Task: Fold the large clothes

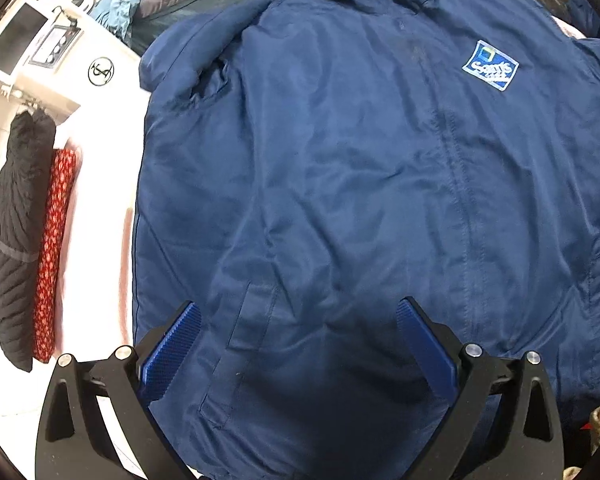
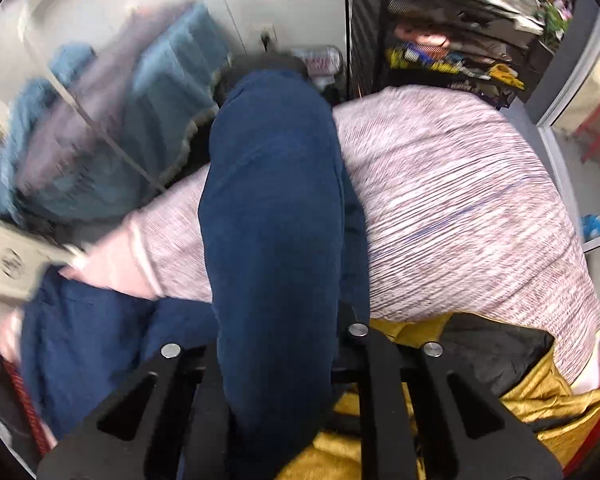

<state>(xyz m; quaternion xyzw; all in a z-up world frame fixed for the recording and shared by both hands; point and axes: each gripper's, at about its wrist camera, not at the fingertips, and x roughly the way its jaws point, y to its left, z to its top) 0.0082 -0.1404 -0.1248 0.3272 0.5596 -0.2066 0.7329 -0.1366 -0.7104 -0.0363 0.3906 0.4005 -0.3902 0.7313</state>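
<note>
We are holding the left gripper (image 1: 298, 320) with jaws wide apart, hovering over the near hem of the navy jacket (image 1: 360, 184) lying front-up on the white table (image 1: 100, 184); we are clamping the right gripper (image 2: 276, 344) on its sleeve (image 2: 272, 200), draping over a striped garment (image 2: 452, 208).

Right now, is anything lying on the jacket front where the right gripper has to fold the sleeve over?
Nothing visible does. The right gripper is shut on the navy sleeve, and in the left wrist view the jacket front lies bare, with the open left gripper hovering over its hem.
</note>
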